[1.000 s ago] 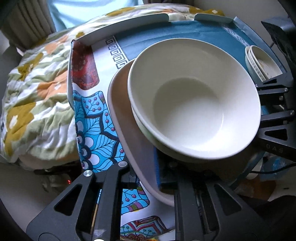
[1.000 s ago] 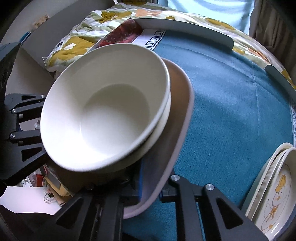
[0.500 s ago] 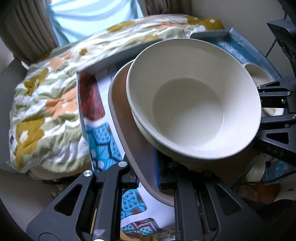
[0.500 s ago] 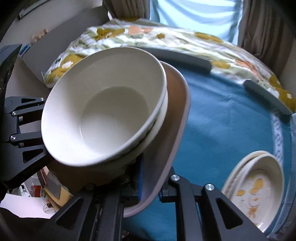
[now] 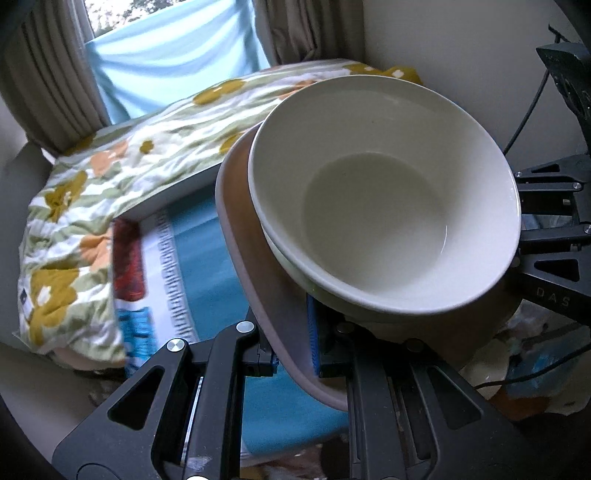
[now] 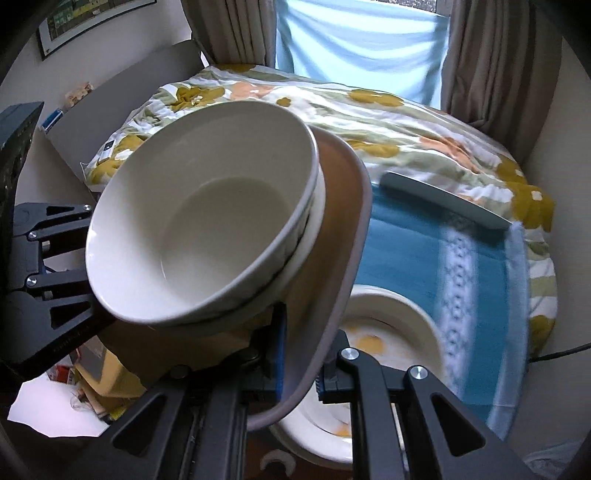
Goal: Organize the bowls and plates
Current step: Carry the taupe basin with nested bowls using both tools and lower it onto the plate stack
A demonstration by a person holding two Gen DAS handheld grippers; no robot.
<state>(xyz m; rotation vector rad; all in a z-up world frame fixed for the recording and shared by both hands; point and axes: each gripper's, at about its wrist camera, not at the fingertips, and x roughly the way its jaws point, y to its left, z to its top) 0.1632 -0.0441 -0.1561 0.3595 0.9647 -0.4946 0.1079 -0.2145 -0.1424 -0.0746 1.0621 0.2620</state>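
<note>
Above the blue cloth (image 5: 218, 266), both grippers clamping tray (image 5: 258, 280), stacked bowls (image 5: 384, 199) aboard

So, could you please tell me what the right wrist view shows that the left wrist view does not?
Only the right wrist view shows the plates with yellow pictures lying on the blue cloth below, and a framed picture on the wall. Only the left wrist view shows the cloth's red and white patterned edge. Both show the stacked white bowls on the tan tray, each tool clamped on a tray edge, the floral quilt and curtains.
</note>
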